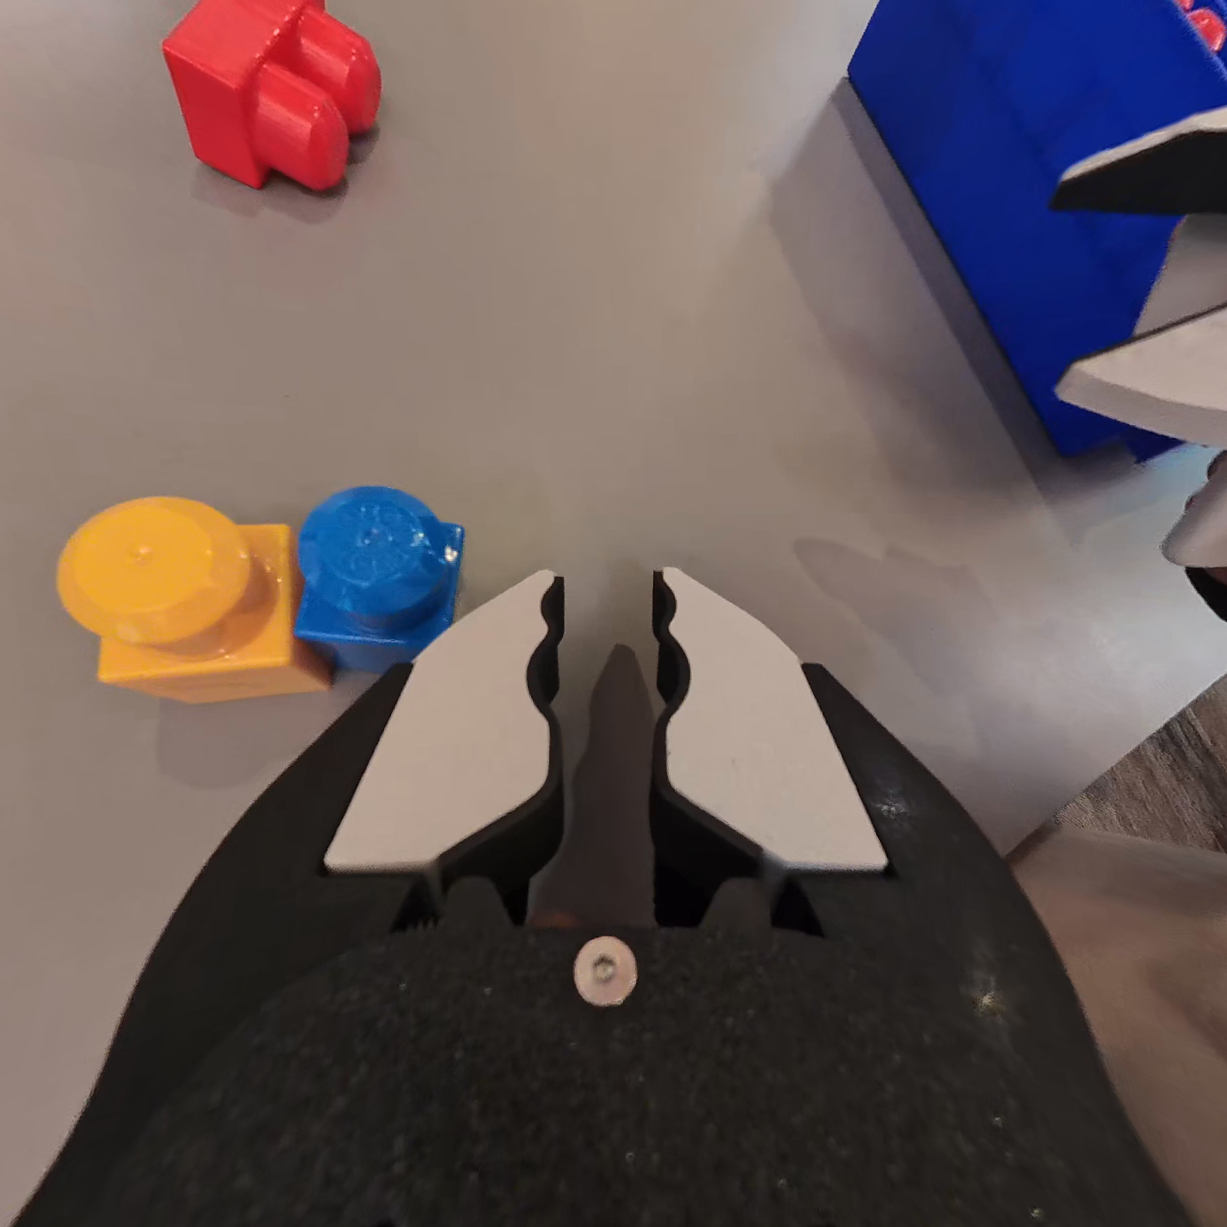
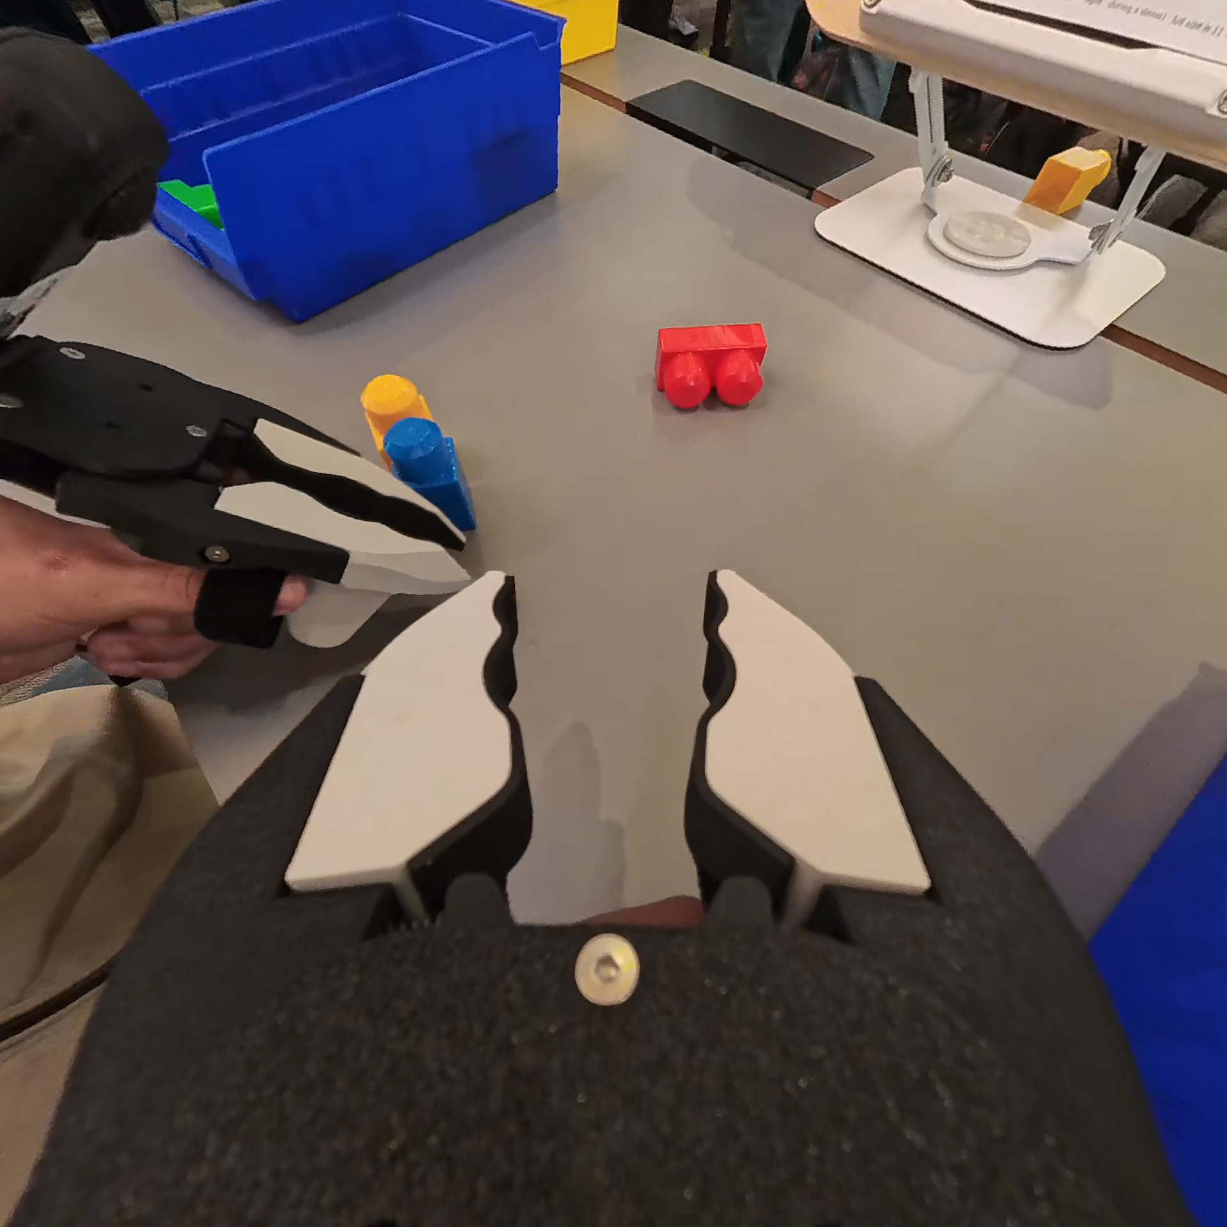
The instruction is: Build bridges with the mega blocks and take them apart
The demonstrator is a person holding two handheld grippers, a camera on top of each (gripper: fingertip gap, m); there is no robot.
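A yellow one-stud block [image 1: 179, 597] and a blue one-stud block [image 1: 378, 577] stand upright and touching on the grey table [image 1: 597, 332]. A red two-stud block [image 1: 272, 93] lies on its side farther off. My left gripper [image 1: 609, 584] is open by a narrow gap and empty, just right of the blue block. In the right wrist view my right gripper [image 2: 609, 581] is open wide and empty over bare table. The left gripper [image 2: 461, 558] sits just left of its tips, next to the blue block [image 2: 431, 471] and yellow block [image 2: 392, 405]. The red block [image 2: 710, 365] lies ahead.
A blue bin [image 2: 372, 166] with a green block [image 2: 192, 199] stands at the back left, with a yellow bin [image 2: 584, 26] behind it. A second blue bin [image 1: 996, 166] is near my right gripper [image 1: 1075, 292]. A white stand [image 2: 982, 265] bears an orange block [image 2: 1069, 176]. A black plate [image 2: 750, 133] lies far back.
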